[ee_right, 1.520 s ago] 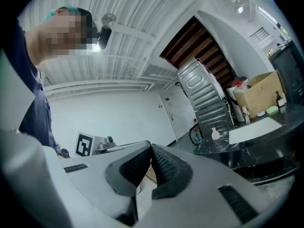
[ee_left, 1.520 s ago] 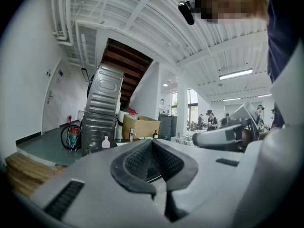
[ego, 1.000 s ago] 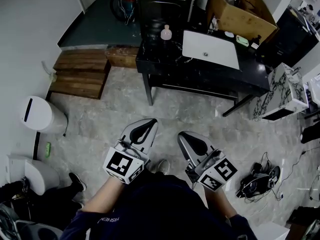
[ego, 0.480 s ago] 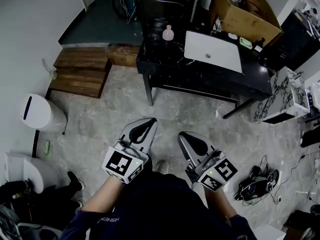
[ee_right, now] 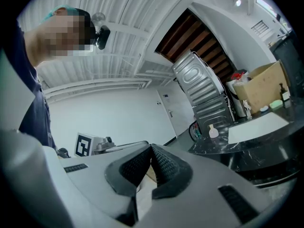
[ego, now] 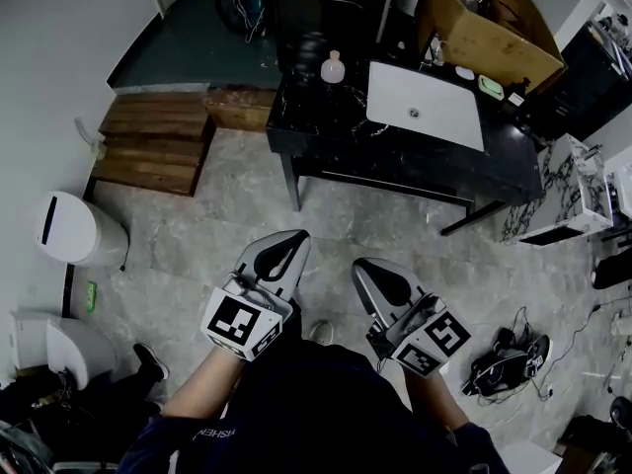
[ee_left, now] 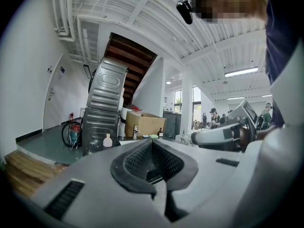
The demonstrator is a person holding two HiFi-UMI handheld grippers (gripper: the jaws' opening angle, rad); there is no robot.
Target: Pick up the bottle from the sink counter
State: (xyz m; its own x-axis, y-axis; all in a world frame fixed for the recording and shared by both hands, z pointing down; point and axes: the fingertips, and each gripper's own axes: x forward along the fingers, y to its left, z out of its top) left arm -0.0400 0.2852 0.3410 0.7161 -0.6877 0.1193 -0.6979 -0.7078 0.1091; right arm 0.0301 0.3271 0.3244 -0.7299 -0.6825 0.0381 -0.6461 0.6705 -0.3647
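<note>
Bottle: The small pale bottle (ego: 333,67) stands on the black table (ego: 395,156). It is just beside the white sink (ego: 425,102), on the side of the left fingers.
Way from the fingers: The bottle is far ahead of both pairs of fingers, well apart from them. Bare floor (ego: 326,205) lies in between. The bottle sits about in line with the gap between the two grippers.
From each side: It shows off to the left of the left fingers and off to the right of the right fingers.
Long way of the bottle: Up and down, with the cap on top. It stands straight.
Nearer hand: I think both are about as far away. The left one may be a tiny bit closer.
Left gripper (ego: 294,240): Its fingers are pressed together. Nothing is between them and they touch nothing.
Right gripper (ego: 363,267): Its fingers are pressed together at the tips too. They hold nothing.
What the next move needs: My guess is that the person must walk up to the table. Then one pair of fingers must spread apart and come at the bottle from the side.
</note>
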